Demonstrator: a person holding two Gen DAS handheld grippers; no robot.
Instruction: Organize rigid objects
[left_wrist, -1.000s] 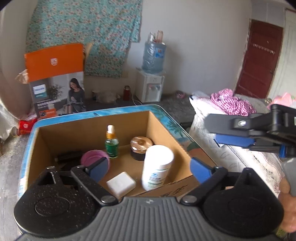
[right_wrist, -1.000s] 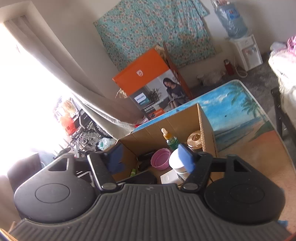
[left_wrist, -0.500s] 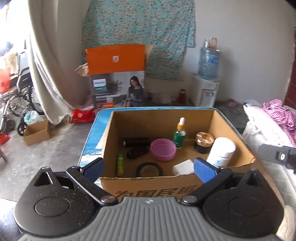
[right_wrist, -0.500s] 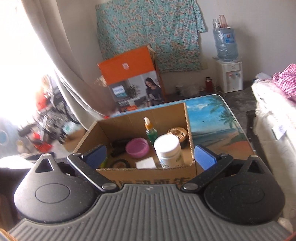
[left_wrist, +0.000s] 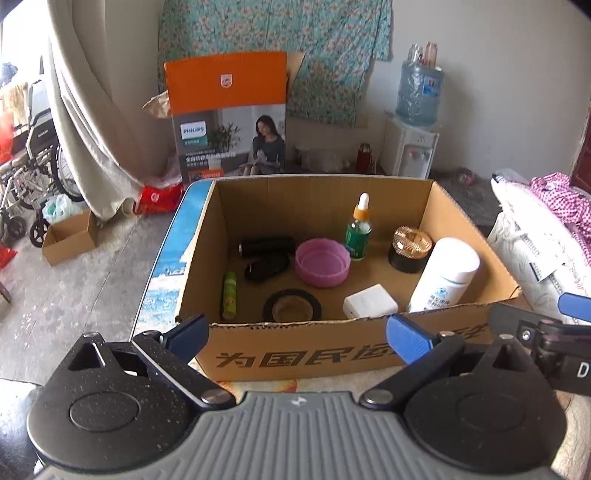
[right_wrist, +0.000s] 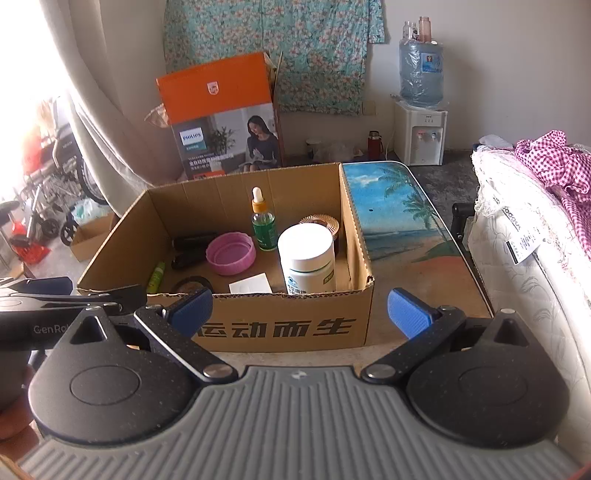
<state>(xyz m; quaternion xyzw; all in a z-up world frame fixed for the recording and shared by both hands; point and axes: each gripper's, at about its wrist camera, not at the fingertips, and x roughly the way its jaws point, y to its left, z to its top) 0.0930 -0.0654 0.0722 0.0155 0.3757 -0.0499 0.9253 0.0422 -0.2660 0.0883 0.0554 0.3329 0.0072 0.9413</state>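
Left wrist view: left gripper (left_wrist: 297, 338) stands wide open and empty in front of the cardboard box (left_wrist: 295, 354); a second ago it hung over the box interior, so it has drawn back. Right gripper (right_wrist: 299, 314) is likewise spread, nothing between its pads; its jaws have just been opening. Judgement: a placement looks finished and both tools are free for the next pick.

Box contents, near to far: black ring (left_wrist: 291, 305), white block (left_wrist: 370, 305), green tube (left_wrist: 229, 295), white bottle (left_wrist: 445, 275), pink bowl (left_wrist: 322, 262), two dark items (left_wrist: 266, 254), gold-lidded jar (left_wrist: 410, 249), dropper bottle (left_wrist: 358, 229). Beyond the box stands an orange carton (left_wrist: 229, 114).
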